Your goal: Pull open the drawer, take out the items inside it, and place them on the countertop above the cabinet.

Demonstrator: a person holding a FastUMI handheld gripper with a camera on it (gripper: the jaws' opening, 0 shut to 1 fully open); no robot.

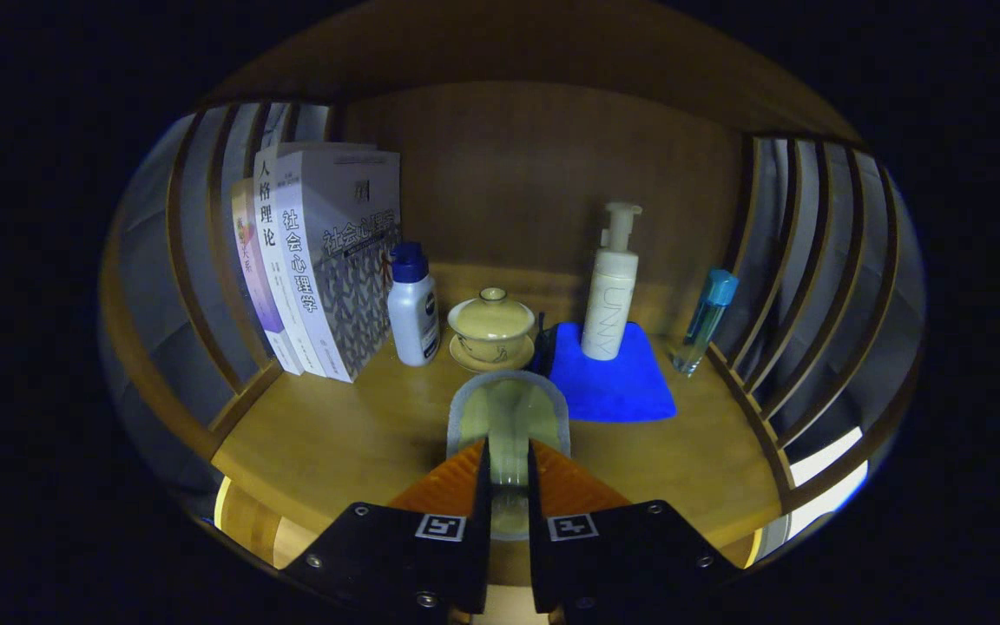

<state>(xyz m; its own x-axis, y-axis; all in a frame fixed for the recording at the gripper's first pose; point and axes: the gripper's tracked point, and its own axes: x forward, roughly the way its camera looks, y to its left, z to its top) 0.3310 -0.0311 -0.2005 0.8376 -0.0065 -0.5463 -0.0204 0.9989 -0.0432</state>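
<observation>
You are gripping flat clear pouch between nearly closed fingers of gripper, both pressing it; lidded cup sitting just beyond, on countertop.

Riding on the gripper, the camera faces level and close across the countertop toward the cabinet's back.

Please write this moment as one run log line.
tool: shut on clear glass | position: above countertop | ahead: lidded cup, blue cloth
</observation>
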